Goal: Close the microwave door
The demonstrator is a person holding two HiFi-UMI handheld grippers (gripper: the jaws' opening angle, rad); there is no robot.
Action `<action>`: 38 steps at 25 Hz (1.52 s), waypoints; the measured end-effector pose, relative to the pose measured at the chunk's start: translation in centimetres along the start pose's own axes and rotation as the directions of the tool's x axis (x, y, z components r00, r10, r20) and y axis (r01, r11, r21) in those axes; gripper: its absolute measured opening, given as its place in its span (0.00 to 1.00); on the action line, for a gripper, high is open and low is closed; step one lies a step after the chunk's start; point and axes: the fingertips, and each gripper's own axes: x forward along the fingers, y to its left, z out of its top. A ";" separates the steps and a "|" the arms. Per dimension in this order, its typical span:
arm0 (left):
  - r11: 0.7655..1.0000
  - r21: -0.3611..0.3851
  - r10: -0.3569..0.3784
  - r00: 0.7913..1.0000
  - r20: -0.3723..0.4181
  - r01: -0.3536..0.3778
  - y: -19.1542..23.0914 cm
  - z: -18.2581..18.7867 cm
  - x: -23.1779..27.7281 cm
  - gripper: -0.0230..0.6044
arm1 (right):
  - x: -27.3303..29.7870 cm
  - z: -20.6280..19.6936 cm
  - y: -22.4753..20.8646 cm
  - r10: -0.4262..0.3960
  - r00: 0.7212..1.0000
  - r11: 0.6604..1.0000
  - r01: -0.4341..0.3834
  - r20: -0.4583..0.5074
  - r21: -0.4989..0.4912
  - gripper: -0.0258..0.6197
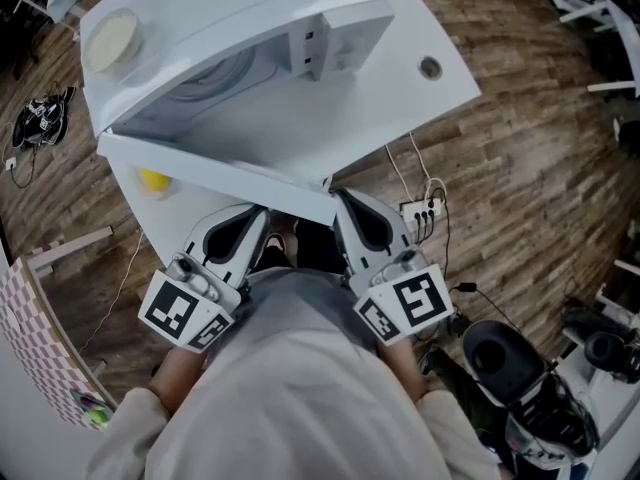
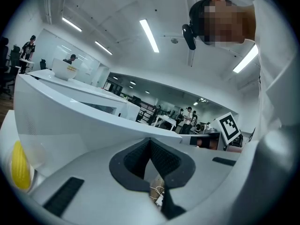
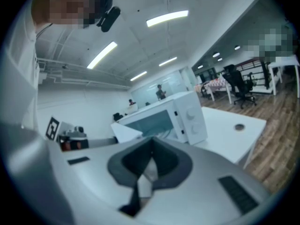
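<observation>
Wood-plank floor all around, and low by the torso both claws are pinched together, gripping nothing: left gripper, right gripper. Just ahead, the white microwave door hangs wide open over the near edge of the white table. Beyond it sits the boxy white microwave.

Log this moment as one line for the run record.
microwave door: open | left gripper: shut, empty | right gripper: shut, empty | closing: not yet done
</observation>
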 end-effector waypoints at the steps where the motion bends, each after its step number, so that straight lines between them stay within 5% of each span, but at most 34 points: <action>1: 1.000 0.002 0.002 1.000 -0.001 -0.002 0.1 0.0 0.1 0.06 | 0.1 0.0 -0.1 0.006 1.000 1.000 -0.006 -0.002 -0.003 0.08; 21: 0.994 -0.019 0.109 0.993 0.034 -0.108 0.8 0.9 1.6 0.06 | 1.6 1.4 -1.2 0.145 0.989 0.986 -0.148 -0.038 -0.076 0.08; 38: 0.988 -0.037 0.150 0.987 0.063 -0.148 1.4 1.2 2.0 0.06 | 2.2 1.5 -1.5 0.184 0.982 0.979 -0.188 -0.049 -0.081 0.08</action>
